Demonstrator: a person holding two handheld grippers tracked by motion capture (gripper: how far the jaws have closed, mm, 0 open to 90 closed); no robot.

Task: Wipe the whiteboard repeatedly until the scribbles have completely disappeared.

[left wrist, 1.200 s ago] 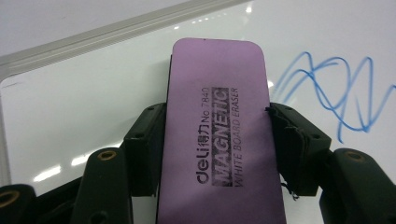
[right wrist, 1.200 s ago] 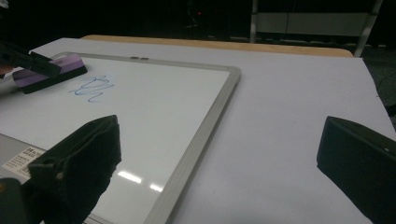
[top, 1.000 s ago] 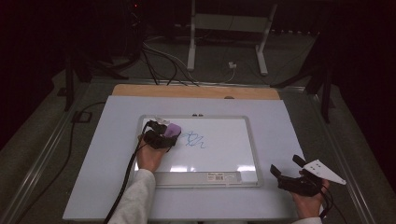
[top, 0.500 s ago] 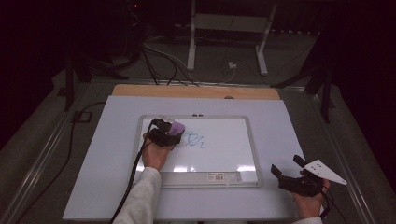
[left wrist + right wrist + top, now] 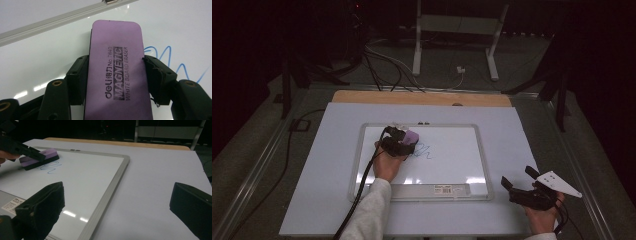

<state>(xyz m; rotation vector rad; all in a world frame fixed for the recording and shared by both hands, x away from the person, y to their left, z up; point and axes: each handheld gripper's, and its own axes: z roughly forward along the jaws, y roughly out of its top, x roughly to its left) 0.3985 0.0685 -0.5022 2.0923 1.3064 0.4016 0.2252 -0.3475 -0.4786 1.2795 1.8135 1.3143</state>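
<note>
A purple eraser is clamped between the jaws of the left gripper and is laid flat on the whiteboard, in its upper left part, near the top frame. Blue scribbles are seen on the whiteboard just beside the eraser. The right gripper is held off the whiteboard, near its lower right corner, over the white table cover; its jaws are spread wide and nothing is gripped between them
</note>
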